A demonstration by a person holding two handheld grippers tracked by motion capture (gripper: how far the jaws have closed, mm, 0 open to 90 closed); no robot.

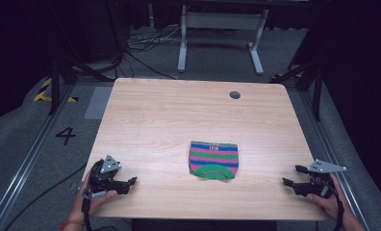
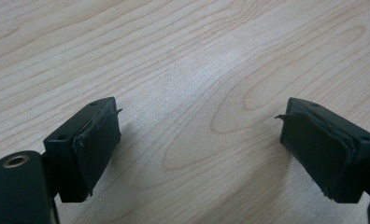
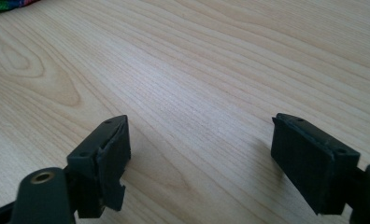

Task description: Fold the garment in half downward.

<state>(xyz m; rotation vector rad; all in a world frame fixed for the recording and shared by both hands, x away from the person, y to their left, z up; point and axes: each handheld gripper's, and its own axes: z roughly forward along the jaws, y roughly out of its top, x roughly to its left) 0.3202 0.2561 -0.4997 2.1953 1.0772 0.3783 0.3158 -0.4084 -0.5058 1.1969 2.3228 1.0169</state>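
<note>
Two hand-held grippers, one folded garment, one table; entries run from the near edge outward, each placed against the striped cloth.

Left gripper [image 1: 126,184]: near edge of the table, well to the left of the cloth, held in the person's left hand [image 1: 95,197]. Jaws spread wide with nothing between them; its own view shows bare wood grain across the whole gap, with the worn pads [image 2: 96,154] peeling at their edges. Judged to be parked low and open as a ready posture, clear of the cloth.

Right gripper [image 1: 293,177]: near edge, well to the right of the cloth, held in the person's right hand [image 1: 329,199]. Jaws likewise spread, empty, pointing in toward the cloth. A corner of the cloth appears at the top left of its view, so it seems aimed that way.

Striped cloth [image 1: 213,160]: small knitted item in green, pink and blue bands, folded into a compact rectangle with a curved green hem on its near side. Lies flat between the two grippers, slightly farther in, touched by neither. Its central position likely suits reach from both sides.

Wooden table [image 1: 179,110]: bare beyond the cloth; a round cable hole [image 1: 234,95] sits near the far edge, beyond and right of the cloth.

White desk frame [image 1: 222,29]: on the floor past the table, far beyond the cloth.
</note>
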